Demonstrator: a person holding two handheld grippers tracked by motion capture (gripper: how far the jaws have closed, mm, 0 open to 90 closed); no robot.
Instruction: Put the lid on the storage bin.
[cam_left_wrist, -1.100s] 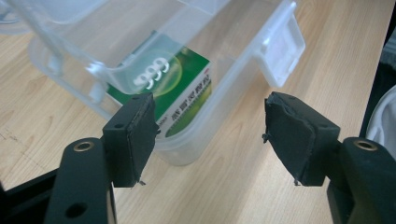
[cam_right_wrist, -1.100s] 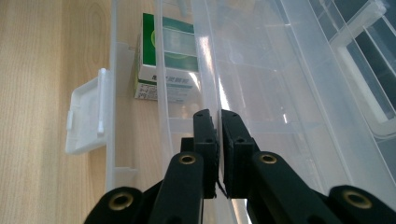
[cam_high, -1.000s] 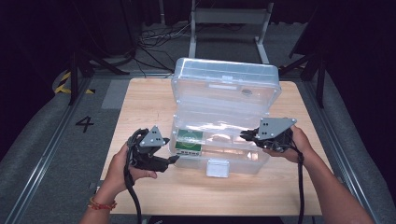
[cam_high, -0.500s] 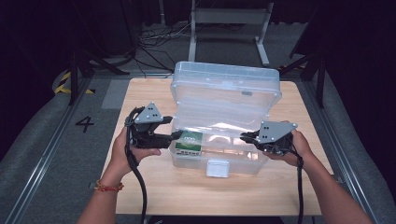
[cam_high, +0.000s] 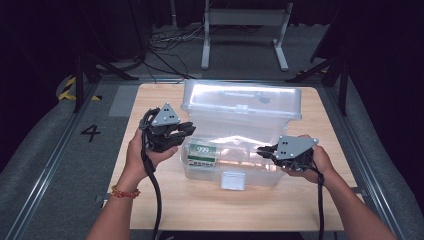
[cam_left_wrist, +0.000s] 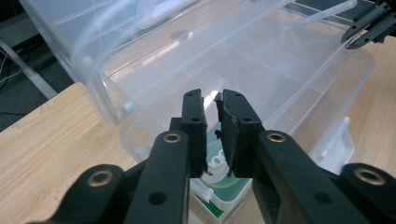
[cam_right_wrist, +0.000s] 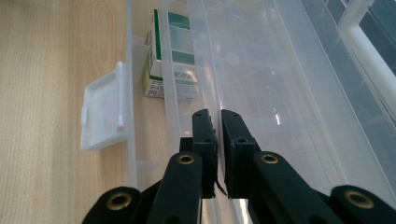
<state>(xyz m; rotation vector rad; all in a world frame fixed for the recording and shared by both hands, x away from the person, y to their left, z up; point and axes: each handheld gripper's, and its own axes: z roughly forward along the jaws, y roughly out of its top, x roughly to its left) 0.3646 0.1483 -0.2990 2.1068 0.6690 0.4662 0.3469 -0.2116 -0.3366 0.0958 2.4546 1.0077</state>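
Clear plastic box (cam_high: 235, 150) open on the worktop (cam_high: 150, 100), green carton (cam_high: 201, 153) inside at its left end. Right claw (cam_high: 261, 150) clenched on the box's front wall; left claw (cam_high: 186, 131) nearly closed, grasping nothing, above the left rim. Best to steady the box while lowering toward the carton.

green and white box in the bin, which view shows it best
The right gripper view: the green and white box lies unobstructed inside the clear bin. The high view shows its top, small. In the left gripper view the left tongs hide most of it.
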